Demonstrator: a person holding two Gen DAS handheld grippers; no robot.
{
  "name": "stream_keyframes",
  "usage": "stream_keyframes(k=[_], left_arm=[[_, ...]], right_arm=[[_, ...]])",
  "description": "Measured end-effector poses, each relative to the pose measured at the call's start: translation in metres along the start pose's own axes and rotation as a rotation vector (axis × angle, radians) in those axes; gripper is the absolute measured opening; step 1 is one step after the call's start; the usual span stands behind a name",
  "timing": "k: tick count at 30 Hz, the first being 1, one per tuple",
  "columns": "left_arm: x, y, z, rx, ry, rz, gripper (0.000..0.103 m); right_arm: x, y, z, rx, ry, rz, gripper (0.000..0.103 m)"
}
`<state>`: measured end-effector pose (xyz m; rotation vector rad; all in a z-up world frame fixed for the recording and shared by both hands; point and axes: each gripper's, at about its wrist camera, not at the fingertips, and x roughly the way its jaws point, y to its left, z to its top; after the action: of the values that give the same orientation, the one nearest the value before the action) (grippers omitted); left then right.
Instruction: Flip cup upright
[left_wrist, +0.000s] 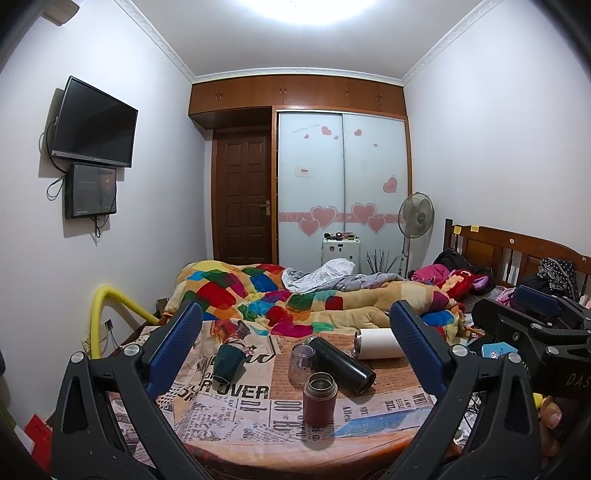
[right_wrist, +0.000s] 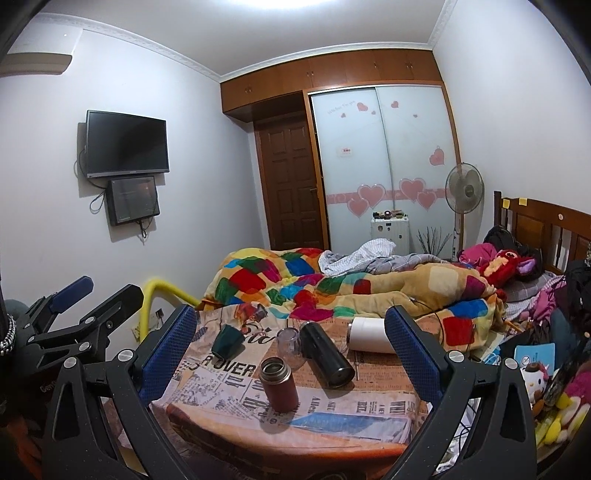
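**Both claws spread wide above a cluttered surface, cups lying untouched**

The left claw (left_wrist: 295, 332) hangs with its blue-padded fingers (left_wrist: 173, 347) far apart, holding nothing; the right claw (right_wrist: 291, 336) is spread the same way and is also empty. In the left wrist view the right claw's black frame shows at the right edge, just beside the left one.

Nearest on the newspaper-print cloth (left_wrist: 240, 398) that covers the surface stands a red flask (left_wrist: 320, 398), upright with its mouth uncapped. Just behind it a black flask (left_wrist: 341, 365) lies on its side, pointing diagonally, its open end toward the cameras. Touching or nearly touching the black flask's left flank is a clear cup (left_wrist: 301, 363), standing mouth-down. Further left, apart from the rest, a dark green cup (left_wrist: 229, 362) is tipped over at a slant, its mouth facing down and toward the cameras. At the back right a white flask (left_wrist: 376, 343) lies on its side, partly hidden by a claw finger.

Beyond the surface lies a bed with a patchwork quilt (left_wrist: 266, 291) and a wooden headboard (left_wrist: 517, 251). A standing fan (left_wrist: 415, 214) stands near the wardrobe (left_wrist: 343, 177), whose sliding doors carry heart stickers. A television (left_wrist: 94, 123) hangs on the left wall.
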<state>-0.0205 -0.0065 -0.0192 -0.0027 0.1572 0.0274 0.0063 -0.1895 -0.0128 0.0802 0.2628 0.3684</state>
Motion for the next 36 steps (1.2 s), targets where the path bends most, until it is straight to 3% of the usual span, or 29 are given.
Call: stream_keyframes(k=[36], left_arm=[[0.007, 0.012, -0.001, -0.061, 0.033, -0.020, 0.102]], right_arm=[[0.002, 0.005, 0.001, -0.019, 0.005, 0.004, 0.101]])
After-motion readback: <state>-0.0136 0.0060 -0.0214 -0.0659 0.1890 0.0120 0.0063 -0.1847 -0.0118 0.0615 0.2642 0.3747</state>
